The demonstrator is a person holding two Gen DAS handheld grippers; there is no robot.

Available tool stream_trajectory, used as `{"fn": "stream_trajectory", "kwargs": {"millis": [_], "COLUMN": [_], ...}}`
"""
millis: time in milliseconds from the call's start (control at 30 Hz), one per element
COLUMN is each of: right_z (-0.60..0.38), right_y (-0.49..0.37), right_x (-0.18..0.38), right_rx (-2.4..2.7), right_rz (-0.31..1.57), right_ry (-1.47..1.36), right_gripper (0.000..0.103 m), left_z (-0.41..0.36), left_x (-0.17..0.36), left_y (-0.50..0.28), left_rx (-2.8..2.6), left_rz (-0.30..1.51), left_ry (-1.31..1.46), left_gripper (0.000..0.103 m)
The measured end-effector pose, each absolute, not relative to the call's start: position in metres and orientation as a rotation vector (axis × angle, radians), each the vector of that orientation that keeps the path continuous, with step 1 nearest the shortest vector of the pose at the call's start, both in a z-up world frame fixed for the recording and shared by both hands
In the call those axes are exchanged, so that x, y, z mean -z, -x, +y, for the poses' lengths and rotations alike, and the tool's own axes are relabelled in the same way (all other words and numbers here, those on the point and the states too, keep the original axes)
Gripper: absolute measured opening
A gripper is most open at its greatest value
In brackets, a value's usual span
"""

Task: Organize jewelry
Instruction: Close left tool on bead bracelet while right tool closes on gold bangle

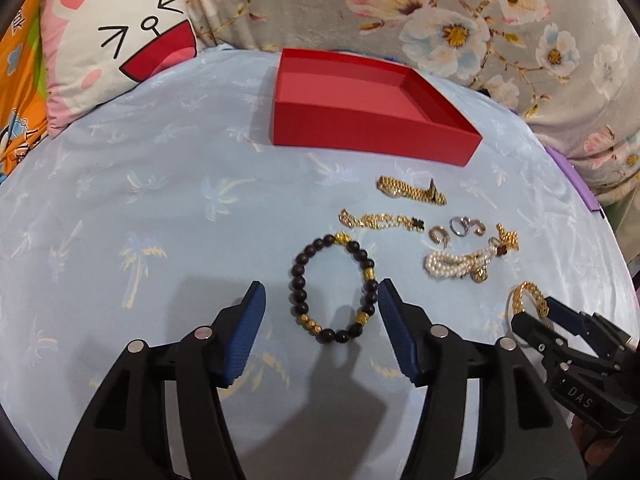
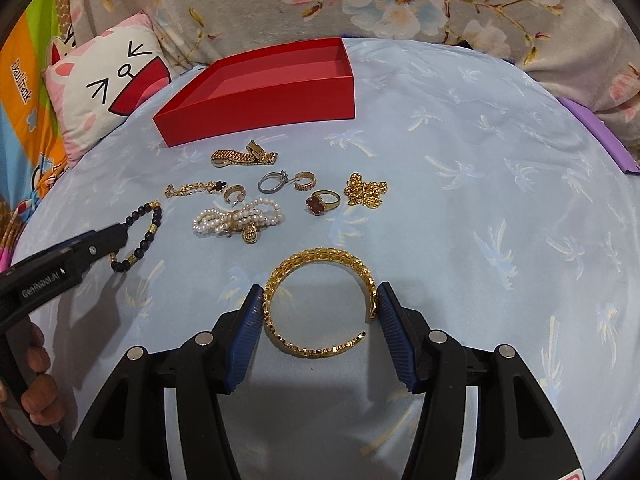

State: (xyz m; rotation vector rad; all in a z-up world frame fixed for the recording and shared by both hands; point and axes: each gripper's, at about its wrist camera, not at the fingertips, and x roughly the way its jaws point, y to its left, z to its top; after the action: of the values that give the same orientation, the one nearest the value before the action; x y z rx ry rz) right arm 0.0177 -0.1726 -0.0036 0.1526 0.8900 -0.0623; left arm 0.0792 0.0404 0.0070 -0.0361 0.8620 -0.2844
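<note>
Two hand-held grippers set on two bracelets, red box waiting at the bed's far edge.

My right hand-held gripper [image 2: 320, 308] is clamped on the open gold filigree cuff bangle [image 2: 320, 304], both blue pads touching its outer sides across its width; the cuff lies flat, its gap turned toward the near right, so no pad slips into the opening. My left hand-held gripper [image 1: 320, 308] straddles the dark wooden bead bracelet with gold spacer beads [image 1: 334, 286]: the right pad touches the beads, the left stands clear, so its jaws are apart. The loop's long axis runs from near to far, toward the shallow red cardboard box [image 1: 360, 108] on the pale blue palm-print bedsheet [image 1: 160, 208].
</note>
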Motion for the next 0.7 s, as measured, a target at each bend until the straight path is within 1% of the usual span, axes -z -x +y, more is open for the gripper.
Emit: {"fn": "stream_trajectory", "kwargs": {"millis": [100, 133, 167, 200, 300, 333, 533, 700], "right_z": [-0.173, -0.173, -0.173, -0.173, -0.173, -0.173, -0.173, -0.176], "right_y": [-0.018, -0.018, -0.018, -0.018, -0.019, -0.02, -0.02, -0.022], "right_x": [0.004, 0.004, 0.004, 0.003, 0.004, 0.004, 0.0, -0.027], "right_rx": [0.062, 0.062, 0.063, 0.064, 0.066, 0.066, 0.055, 0.026], "right_rz": [0.89, 0.889, 0.89, 0.889, 0.892, 0.893, 0.885, 0.848], "right_ry": [-0.151, -0.15, -0.151, -0.152, -0.152, -0.152, -0.155, -0.146], "right_gripper": [0.056, 0.056, 0.056, 0.056, 0.056, 0.056, 0.056, 0.056], "left_z": [0.04, 0.04, 0.04, 0.04, 0.038, 0.037, 0.036, 0.035], "left_x": [-0.003, 0.0, 0.003, 0.004, 0.005, 0.006, -0.002, -0.04], "left_y": [-0.088, -0.091, -0.094, -0.094, -0.095, -0.095, -0.091, -0.081], "left_rx": [0.261, 0.257, 0.251, 0.236, 0.24, 0.247, 0.286, 0.368], "left_rz": [0.883, 0.895, 0.907, 0.893, 0.893, 0.896, 0.882, 0.826], "left_ry": [0.021, 0.019, 0.016, 0.002, -0.013, -0.013, -0.005, 0.015], "left_gripper": [0.055, 0.048, 0.037, 0.033, 0.011, 0.007, 0.007, 0.007]}}
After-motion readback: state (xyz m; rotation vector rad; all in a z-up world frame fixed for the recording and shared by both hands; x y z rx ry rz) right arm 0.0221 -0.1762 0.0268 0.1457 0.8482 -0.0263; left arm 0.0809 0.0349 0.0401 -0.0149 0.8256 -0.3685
